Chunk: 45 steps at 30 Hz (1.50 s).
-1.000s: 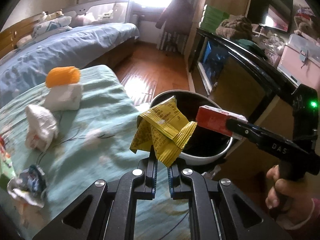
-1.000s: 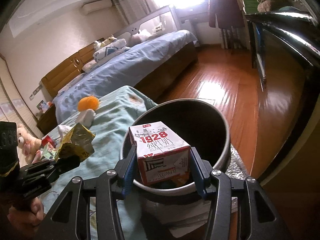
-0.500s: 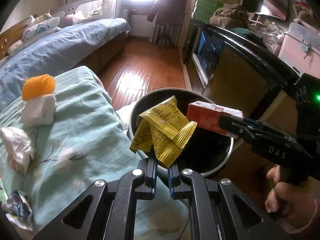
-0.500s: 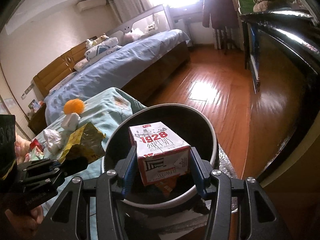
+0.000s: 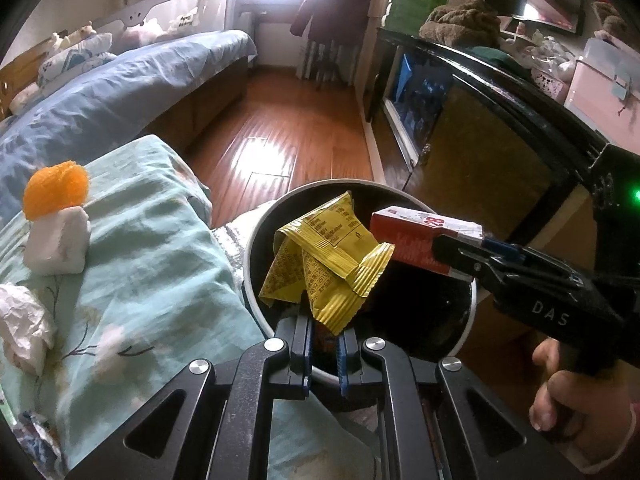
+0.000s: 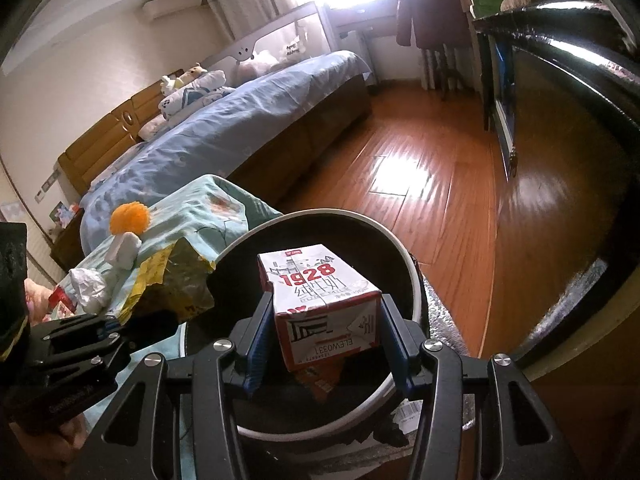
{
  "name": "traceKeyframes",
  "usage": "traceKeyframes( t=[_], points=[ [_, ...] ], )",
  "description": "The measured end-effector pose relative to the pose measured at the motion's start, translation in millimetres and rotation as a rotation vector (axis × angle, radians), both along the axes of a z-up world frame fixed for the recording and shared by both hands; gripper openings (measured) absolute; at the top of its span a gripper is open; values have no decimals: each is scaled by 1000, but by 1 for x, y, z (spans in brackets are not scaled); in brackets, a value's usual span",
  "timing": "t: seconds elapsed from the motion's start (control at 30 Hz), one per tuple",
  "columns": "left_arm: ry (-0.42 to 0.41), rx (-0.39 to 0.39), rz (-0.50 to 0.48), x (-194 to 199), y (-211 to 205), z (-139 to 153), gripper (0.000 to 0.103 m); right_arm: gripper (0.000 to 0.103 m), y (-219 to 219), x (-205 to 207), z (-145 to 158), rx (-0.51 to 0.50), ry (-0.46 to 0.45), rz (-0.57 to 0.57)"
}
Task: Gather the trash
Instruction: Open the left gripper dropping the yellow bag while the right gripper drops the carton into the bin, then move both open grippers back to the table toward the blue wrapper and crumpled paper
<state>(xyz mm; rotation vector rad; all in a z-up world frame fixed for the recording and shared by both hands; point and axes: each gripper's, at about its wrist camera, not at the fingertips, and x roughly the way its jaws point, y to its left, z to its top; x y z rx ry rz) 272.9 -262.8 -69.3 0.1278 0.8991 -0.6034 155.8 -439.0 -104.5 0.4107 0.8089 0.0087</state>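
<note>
My left gripper (image 5: 323, 334) is shut on a crumpled yellow snack wrapper (image 5: 326, 264), which hangs over the dark round trash bin (image 5: 256, 240) with its white rim. My right gripper (image 6: 322, 320) is shut on a red-and-white milk carton (image 6: 320, 292) marked 1928, held over the same bin (image 6: 414, 280). In the left wrist view the carton (image 5: 408, 236) comes in from the right, close beside the wrapper. In the right wrist view the wrapper (image 6: 180, 280) shows at the bin's left rim. Some orange litter lies inside the bin under the carton.
A teal floral bedspread (image 5: 132, 264) left of the bin carries an orange ball (image 5: 56, 188), a white block (image 5: 58, 246) and crumpled white paper (image 5: 22, 320). A dark glass cabinet (image 5: 480, 148) stands right of the bin. Bare wooden floor (image 6: 420, 184) lies beyond it.
Both grippers have moved closer over the bin with their loads. The bed's litter has slid left and down in the left wrist view. Both grips are unchanged.
</note>
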Motion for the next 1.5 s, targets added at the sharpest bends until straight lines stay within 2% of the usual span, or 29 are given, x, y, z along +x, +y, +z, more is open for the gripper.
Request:
traceKeyframes(
  t=[0.27,0.33,0.5,0.63,0.7,0.73,1.17,1.5],
  points=[
    [18,0,1,6,-4,-4,11,51,-2,4,0,1,2,-1],
    [20,0,3,5,-4,-5,16,52,-3,5,0,-1,8,0],
    [0,-13,22,-2,3,0,41,56,-5,3,1,19,11,-16],
    [1,-37,44,-13,20,3,46,68,1,-7,7,34,-14,-17],
    [-11,-42,73,-23,32,5,59,80,8,-11,10,48,-25,-8],
    [-20,-45,87,-29,40,5,60,87,11,-12,12,52,-30,-4],
    [-60,-85,226,-99,131,17,63,89,78,-29,26,110,-64,116],
    [-72,-107,385,-141,201,29,63,89,134,-31,30,151,-52,237]
  ],
)
